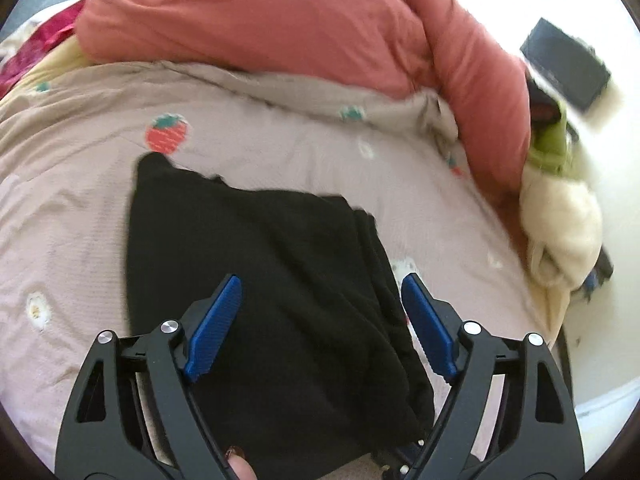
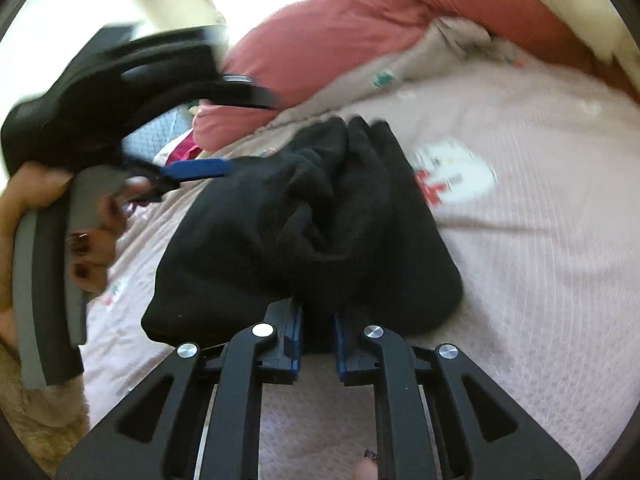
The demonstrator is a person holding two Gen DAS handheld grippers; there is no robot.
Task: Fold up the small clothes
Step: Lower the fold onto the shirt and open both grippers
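A small black garment (image 1: pixel 264 280) lies partly folded on the pale pink bedspread (image 1: pixel 64 200). My left gripper (image 1: pixel 320 300) is open just above it, its blue pads (image 1: pixel 216 324) apart with nothing between them. In the right wrist view the black garment (image 2: pixel 312 216) is bunched and lifted at its near edge. My right gripper (image 2: pixel 316 344) is shut on that edge, with black cloth pinched between the blue pads (image 2: pixel 294 344). The left gripper (image 2: pixel 192 170) also shows there at the left, held in a hand and blurred.
A large rolled salmon-pink duvet (image 1: pixel 280 28) lies along the far side of the bed. A cream and green heap of cloth (image 1: pixel 560 208) sits at the bed's right edge. A dark box (image 1: pixel 568 64) lies on the white floor beyond.
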